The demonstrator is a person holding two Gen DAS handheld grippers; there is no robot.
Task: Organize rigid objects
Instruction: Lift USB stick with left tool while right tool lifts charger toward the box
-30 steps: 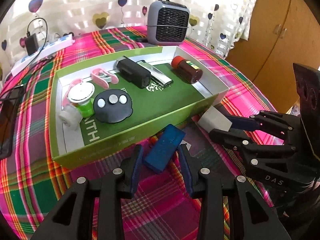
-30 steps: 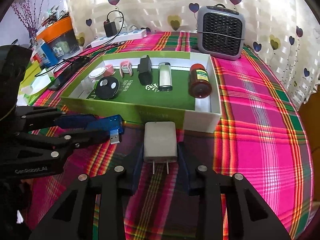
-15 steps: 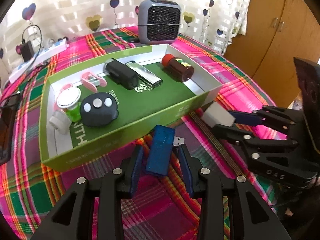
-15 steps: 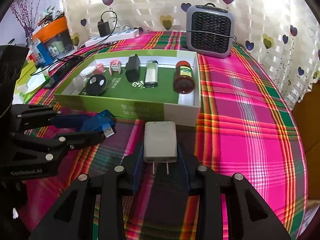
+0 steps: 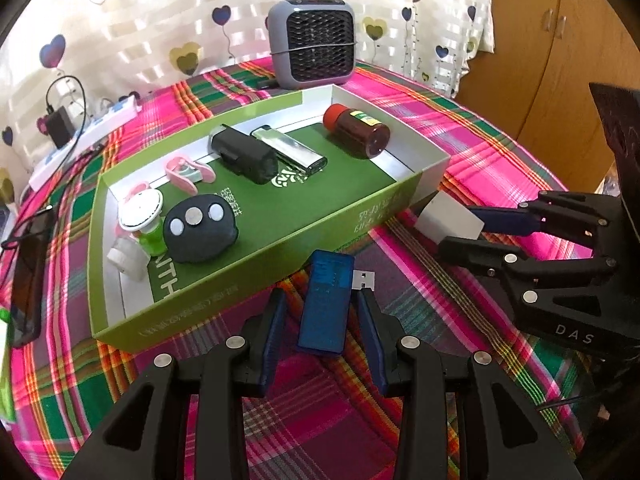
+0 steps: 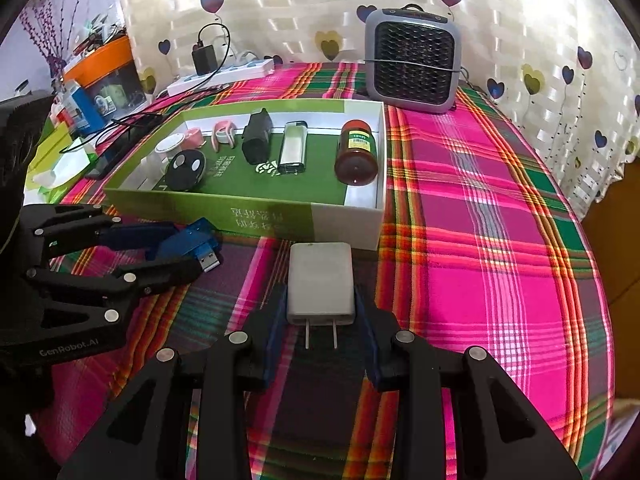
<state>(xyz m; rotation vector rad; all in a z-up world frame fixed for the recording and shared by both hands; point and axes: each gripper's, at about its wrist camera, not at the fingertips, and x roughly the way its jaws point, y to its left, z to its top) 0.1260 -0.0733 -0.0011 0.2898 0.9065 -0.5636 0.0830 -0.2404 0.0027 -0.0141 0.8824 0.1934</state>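
Both claws loaded beside the green tray, each with one item to file.

The left claw [image 5: 322, 312] is clamped on a translucent blue USB stick [image 5: 326, 300], its metal plug poking out toward the tray; the right claw [image 6: 321, 312] grips a white two-prong wall charger [image 6: 321, 284], prongs pointing back at the camera. Both items sit just in front of the near wall of the shallow green cardboard tray [image 6: 276, 216] on the plaid-covered bench [image 6: 500, 220]. The tray already holds a brown red-capped bottle [image 6: 357, 152], a silver lighter [image 6: 293, 152] and a black round key fob [image 5: 200, 228]. Next, I judge, each piece must be lifted over the wall and set on bare green floor.
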